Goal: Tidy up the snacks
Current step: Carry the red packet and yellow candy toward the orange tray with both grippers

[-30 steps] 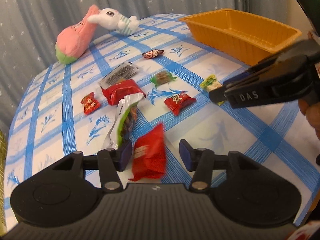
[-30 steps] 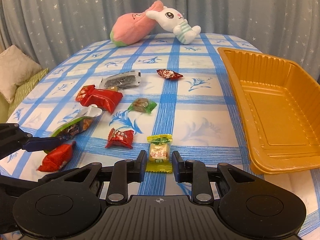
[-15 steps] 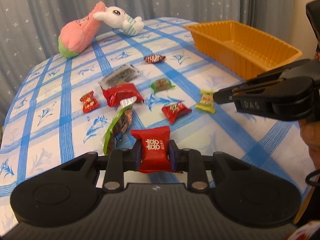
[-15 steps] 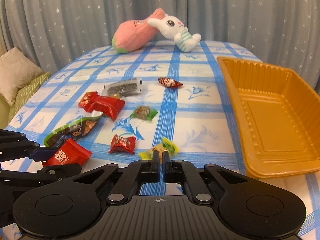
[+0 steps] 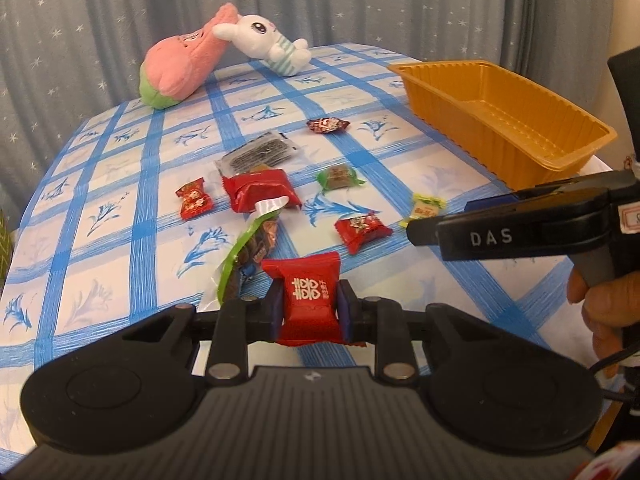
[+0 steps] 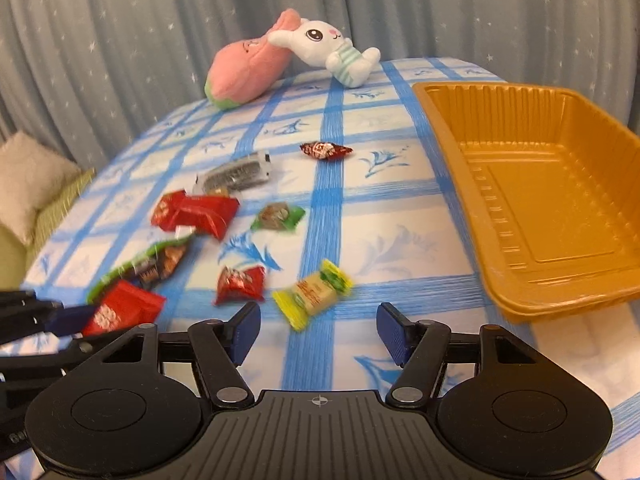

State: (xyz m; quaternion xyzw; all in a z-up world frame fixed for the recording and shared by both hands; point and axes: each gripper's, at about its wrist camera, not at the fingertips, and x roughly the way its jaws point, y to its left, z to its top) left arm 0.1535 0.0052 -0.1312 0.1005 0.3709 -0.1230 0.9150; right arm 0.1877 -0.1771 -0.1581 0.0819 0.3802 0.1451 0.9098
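My left gripper is shut on a red candy packet with gold characters and holds it just above the tablecloth. From the right wrist view that packet shows at the lower left. My right gripper has its jaws opening, and nothing is pressed between them. A yellow candy lies tilted on the cloth just ahead of the gap, also seen as the yellow candy beside the right gripper. The orange tray stands at the right with nothing in it.
Loose snacks lie mid-table: a small red candy, a green candy, a big red packet, a long green packet, a dark packet and a dark red candy. A pink plush and a white bunny lie at the far edge.
My left gripper closed on the red packet and raised it. My right gripper shut at the yellow candy, then opened again; the candy now lies turned on the cloth.
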